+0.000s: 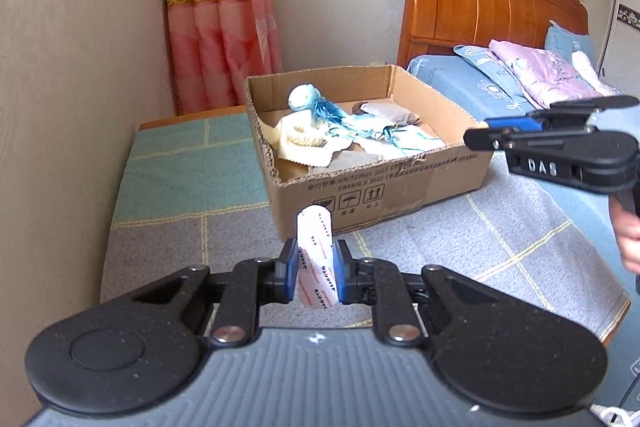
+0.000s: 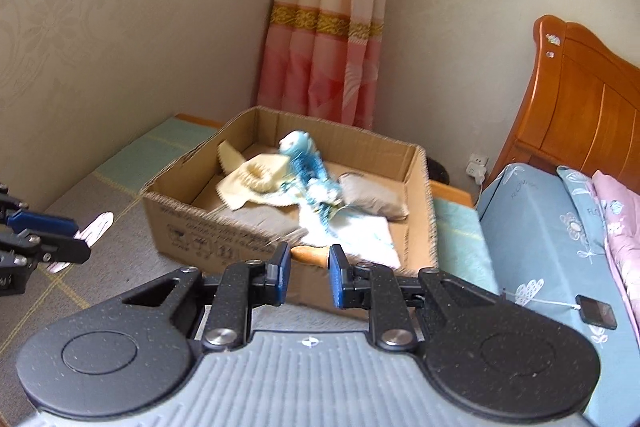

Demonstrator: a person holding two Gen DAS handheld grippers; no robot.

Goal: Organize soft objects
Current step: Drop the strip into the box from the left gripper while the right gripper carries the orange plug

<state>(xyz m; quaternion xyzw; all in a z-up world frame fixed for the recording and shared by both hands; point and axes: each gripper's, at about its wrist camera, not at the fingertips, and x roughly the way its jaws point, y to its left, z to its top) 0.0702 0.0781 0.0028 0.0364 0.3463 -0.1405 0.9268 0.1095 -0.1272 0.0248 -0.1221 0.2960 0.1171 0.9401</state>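
Because the cardboard box point(image 1: 372, 183) on the blanket-covered tabletop point(image 1: 500, 239) already collects the soft items, the left tongs point(image 1: 317, 267), clamped on a white printed packet point(image 1: 316, 259), hold it upright just short of the box wall, presumably to drop in; the right tongs point(image 2: 309, 271) wait apart, empty, near the box's front edge.

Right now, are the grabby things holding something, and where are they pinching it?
The left hand-held gripper pinches a white packet with red print around its lower middle. The right hand-held gripper is open and holds nothing.
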